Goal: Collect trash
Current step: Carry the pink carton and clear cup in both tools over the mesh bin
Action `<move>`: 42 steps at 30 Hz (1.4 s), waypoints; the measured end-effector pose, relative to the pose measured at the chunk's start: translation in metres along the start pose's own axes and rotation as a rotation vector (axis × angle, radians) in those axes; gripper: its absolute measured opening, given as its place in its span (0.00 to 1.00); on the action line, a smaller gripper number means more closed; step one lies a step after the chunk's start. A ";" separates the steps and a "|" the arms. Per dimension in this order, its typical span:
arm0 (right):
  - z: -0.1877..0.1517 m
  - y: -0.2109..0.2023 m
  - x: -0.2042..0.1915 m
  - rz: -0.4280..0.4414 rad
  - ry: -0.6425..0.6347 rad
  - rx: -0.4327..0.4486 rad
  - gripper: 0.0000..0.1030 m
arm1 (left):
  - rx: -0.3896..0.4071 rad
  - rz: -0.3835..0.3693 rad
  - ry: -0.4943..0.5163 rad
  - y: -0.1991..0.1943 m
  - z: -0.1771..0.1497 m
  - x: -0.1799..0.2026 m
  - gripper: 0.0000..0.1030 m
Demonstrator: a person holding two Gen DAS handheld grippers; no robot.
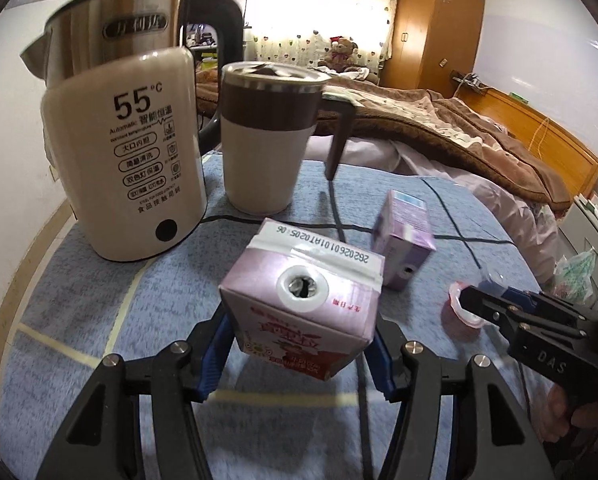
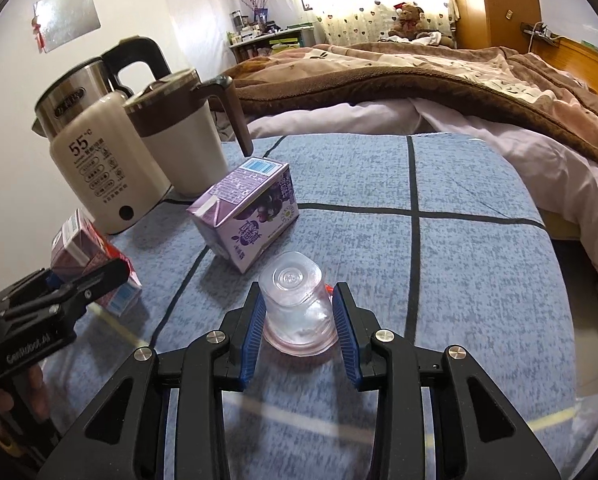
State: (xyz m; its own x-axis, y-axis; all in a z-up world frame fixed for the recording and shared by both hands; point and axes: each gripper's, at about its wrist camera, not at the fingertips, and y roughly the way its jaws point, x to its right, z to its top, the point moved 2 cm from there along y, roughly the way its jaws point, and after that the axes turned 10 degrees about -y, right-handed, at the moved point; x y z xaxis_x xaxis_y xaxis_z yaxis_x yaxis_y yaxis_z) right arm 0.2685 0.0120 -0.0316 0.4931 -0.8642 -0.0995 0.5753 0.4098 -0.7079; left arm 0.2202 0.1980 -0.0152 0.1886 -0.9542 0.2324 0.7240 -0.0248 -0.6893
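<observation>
My left gripper [image 1: 301,354] is shut on a pink drink carton [image 1: 303,300], held tilted just above the blue cloth; the carton also shows in the right wrist view [image 2: 93,258]. A purple drink carton [image 1: 405,246] lies on its side beyond it, also in the right wrist view [image 2: 251,212]. My right gripper [image 2: 299,320] has its blue pads against both sides of a clear plastic jelly cup [image 2: 297,306], upside down on the cloth. The cup's pink rim [image 1: 461,306] and the right gripper [image 1: 483,306] show at the right of the left wrist view.
A beige electric kettle [image 1: 127,160] and a beige-and-brown lidded mug [image 1: 273,136] stand at the back left of the blue-clothed table [image 2: 459,260]. A black cord runs across the cloth. A bed with a brown blanket [image 2: 419,76] lies behind.
</observation>
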 end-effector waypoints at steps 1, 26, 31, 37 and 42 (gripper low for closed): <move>-0.001 -0.005 0.000 -0.001 0.002 0.005 0.34 | 0.002 -0.003 0.003 -0.004 -0.001 0.002 0.59; -0.053 -0.141 0.037 -0.081 0.097 0.131 0.34 | 0.008 -0.150 0.134 -0.081 -0.057 0.102 0.59; -0.067 -0.165 0.050 -0.108 0.119 0.148 0.34 | 0.013 -0.193 0.157 -0.092 -0.066 0.127 0.59; -0.084 -0.193 0.062 -0.132 0.141 0.173 0.34 | 0.012 -0.239 0.194 -0.101 -0.079 0.156 0.59; -0.099 -0.218 0.079 -0.172 0.168 0.190 0.34 | 0.005 -0.268 0.228 -0.104 -0.090 0.181 0.59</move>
State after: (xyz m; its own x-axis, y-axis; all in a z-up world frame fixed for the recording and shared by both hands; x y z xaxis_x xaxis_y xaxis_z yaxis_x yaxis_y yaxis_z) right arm 0.1168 -0.1745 0.0458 0.2719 -0.9554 -0.1149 0.7605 0.2865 -0.5828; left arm 0.1196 0.0010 0.0372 -0.1610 -0.9561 0.2448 0.7312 -0.2822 -0.6211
